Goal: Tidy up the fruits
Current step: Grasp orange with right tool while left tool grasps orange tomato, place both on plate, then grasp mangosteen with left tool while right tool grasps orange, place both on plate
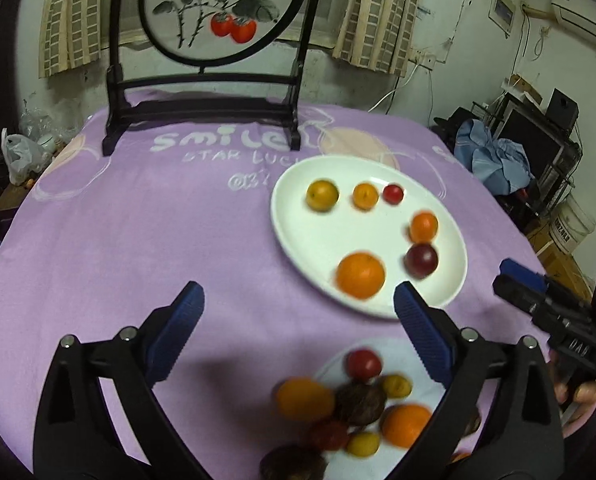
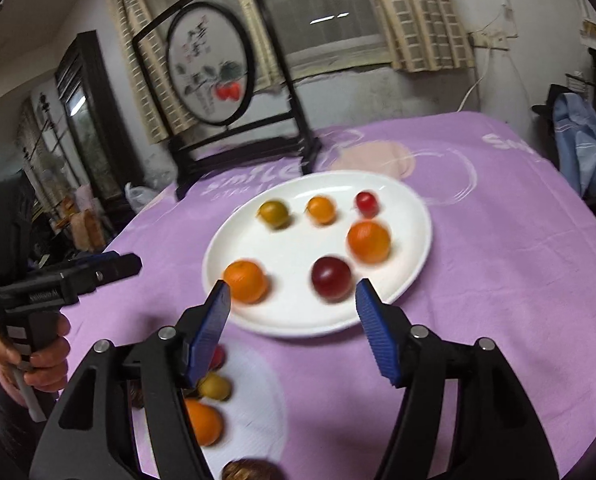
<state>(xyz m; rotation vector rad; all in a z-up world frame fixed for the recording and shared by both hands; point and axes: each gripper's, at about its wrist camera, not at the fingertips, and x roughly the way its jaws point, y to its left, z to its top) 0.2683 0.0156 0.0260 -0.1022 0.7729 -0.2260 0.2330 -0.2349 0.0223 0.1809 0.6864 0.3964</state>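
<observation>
Six fruits sit spaced on the plate (image 1: 298,216) ahead of both empty, wide-open grippers (image 1: 298,300) (image 2: 292,300); next pick from the pile (image 1: 358,404) below them should straddle one fruit squarely before closing.

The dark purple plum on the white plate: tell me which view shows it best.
The right wrist view: the dark purple plum sits near centre, whole. The left wrist view shows it smaller, near the white plate's right rim.
</observation>
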